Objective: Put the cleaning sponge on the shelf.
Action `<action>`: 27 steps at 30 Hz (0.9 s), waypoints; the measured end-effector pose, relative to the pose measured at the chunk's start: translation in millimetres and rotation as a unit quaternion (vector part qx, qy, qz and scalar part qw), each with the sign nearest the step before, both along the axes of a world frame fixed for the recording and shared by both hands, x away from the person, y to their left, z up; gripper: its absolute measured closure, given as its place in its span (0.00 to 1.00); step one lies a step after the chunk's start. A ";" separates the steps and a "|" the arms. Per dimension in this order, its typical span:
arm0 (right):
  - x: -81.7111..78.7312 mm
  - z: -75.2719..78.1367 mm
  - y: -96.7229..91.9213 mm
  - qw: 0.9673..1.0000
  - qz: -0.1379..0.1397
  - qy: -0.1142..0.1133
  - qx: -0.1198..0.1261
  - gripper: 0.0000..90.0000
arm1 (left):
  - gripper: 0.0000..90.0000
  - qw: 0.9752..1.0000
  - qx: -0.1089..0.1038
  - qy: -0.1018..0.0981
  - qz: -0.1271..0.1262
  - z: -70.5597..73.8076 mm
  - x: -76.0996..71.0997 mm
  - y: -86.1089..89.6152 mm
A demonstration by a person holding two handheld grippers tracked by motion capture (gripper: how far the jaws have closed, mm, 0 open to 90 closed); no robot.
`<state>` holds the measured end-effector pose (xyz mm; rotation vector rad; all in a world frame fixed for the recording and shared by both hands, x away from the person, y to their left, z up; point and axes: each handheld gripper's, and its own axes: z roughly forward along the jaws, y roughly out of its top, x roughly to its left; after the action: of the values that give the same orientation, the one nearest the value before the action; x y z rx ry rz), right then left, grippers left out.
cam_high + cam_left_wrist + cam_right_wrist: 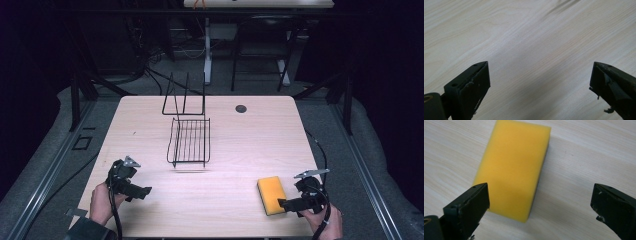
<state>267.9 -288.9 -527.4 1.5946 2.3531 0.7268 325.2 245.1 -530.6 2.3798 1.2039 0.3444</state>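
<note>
A yellow sponge [271,193] lies flat on the wooden table [235,140] near the front right. My right gripper [284,204] hovers at its near end, jaws wide open. In the right gripper view the sponge [514,167] lies ahead of the gripper [540,200], its near end partly between the jaws, with no pad pressing on it. My left gripper [145,191] rests at the front left, held by a hand, open over bare wood [529,50] with nothing between its fingers [474,82].
A black wire dish rack [189,142] stands at the table's middle, with a taller wire frame [184,97] behind it. A small dark disc [241,108] sits near the back edge. Table legs and cables lie on the floor beyond.
</note>
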 end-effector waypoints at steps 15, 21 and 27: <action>7.1 -7.6 35.8 0.999 0.026 0.042 -0.012 0.00 | 0.03 1.000 -0.003 0.001 -0.004 -1.0 1.4 -1.0; 11.3 -16.1 52.4 0.996 0.045 0.052 -0.062 0.01 | 0.03 1.000 -0.003 0.002 -0.006 -1.4 1.1 -1.3; 12.9 -18.9 50.1 0.994 0.049 0.059 -0.079 0.08 | 0.03 1.000 -0.002 0.004 -0.011 -1.8 0.3 -2.9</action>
<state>280.8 -238.9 -546.4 1.5021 2.5176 0.4631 325.5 242.2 -532.4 2.3907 1.1801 0.3262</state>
